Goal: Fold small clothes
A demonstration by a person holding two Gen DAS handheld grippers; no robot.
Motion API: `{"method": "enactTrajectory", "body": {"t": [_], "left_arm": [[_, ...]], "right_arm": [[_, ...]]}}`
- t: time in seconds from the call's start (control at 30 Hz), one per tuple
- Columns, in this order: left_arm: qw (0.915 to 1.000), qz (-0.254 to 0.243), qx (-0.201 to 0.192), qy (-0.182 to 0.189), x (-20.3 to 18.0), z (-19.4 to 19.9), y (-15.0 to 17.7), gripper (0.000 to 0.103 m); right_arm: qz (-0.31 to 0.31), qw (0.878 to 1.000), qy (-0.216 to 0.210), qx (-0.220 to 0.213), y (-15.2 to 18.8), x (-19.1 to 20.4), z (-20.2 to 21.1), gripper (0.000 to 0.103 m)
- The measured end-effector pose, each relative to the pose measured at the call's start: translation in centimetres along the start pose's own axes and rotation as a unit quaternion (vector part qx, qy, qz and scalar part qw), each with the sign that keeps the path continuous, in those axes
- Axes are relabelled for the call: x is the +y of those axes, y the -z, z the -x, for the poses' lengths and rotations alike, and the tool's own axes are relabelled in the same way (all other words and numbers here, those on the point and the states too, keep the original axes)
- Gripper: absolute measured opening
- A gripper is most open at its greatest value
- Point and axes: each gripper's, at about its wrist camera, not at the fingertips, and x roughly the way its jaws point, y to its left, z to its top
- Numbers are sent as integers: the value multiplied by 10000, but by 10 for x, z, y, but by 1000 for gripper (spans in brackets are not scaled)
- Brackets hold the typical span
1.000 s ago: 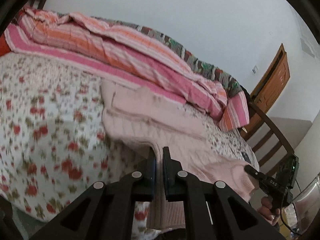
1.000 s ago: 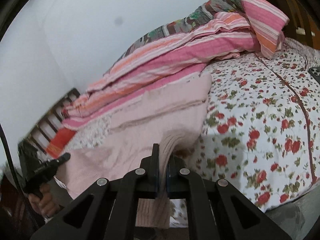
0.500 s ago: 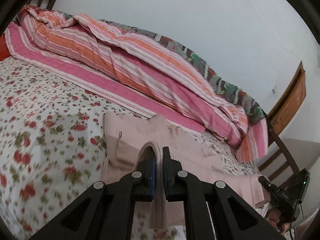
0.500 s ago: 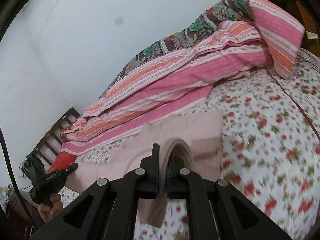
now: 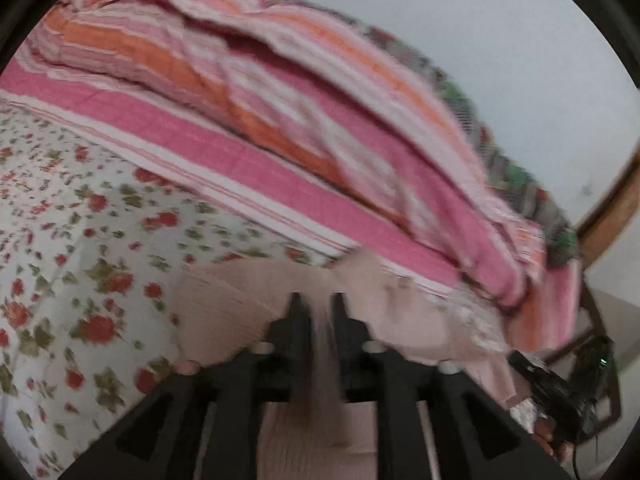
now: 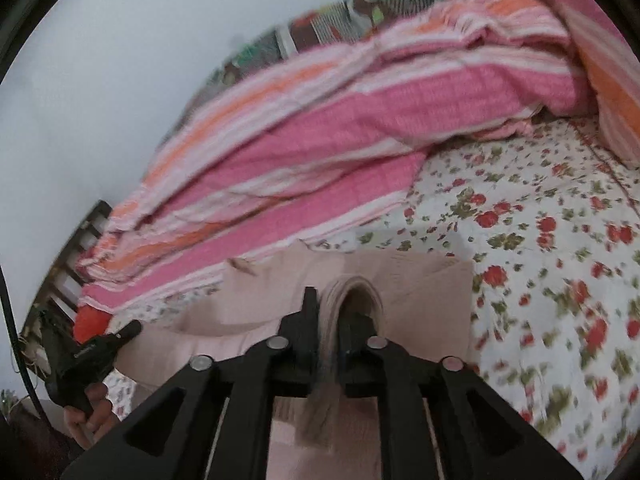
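A pale pink knit garment (image 5: 224, 304) lies on the flowered bedsheet (image 5: 80, 240); it also shows in the right wrist view (image 6: 420, 288). My left gripper (image 5: 318, 304) is shut on a fold of the garment's near edge, and the cloth hangs down between its fingers. My right gripper (image 6: 330, 304) is shut on another fold of the same edge, which loops over its right finger. Both hold the edge above the part lying flat. The other gripper shows at each view's side, the right one (image 5: 560, 388) and the left one (image 6: 88, 356).
A rolled pink and orange striped quilt (image 5: 300, 120) lies along the back of the bed, close behind the garment. A wooden headboard (image 6: 80, 240) stands at the left of the right wrist view. A wooden door frame (image 5: 612, 208) is at the right.
Both grippers have carried the garment's held edge forward over the bed toward the quilt. The garment now lies doubled under them, and the views are blurred by motion.
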Motion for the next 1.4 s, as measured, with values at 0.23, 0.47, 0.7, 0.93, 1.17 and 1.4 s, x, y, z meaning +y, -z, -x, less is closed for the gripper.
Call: {"method": "enactTrajectory", "body": {"t": [0.23,0.47,0.7,0.93,1.17,1.4], "left_arm": [[9991,64,-365,222,19,2,-5,64],[9963,-41,-59,853,12,-1,-4,64],[9951,-339,104,923,-1,-4,2,64],[9977,-612,145,261,-7,-13,9,64],[9958,-852,333,-19,-19,-10,10,63],[9941,-969,461,143,-11,30,46,62]], "right_arm": [[277,9991,197,-261,1,-9,-1,44],[557,9982,119,-210,3,1,3,44],[554,9985,-28,-44,3,2,3,44],[686,9964,486,86,7,0,-6,43],[803,9920,951,226,5,10,4,43],[1142,9875,1022,361,53,6,44,43]]}}
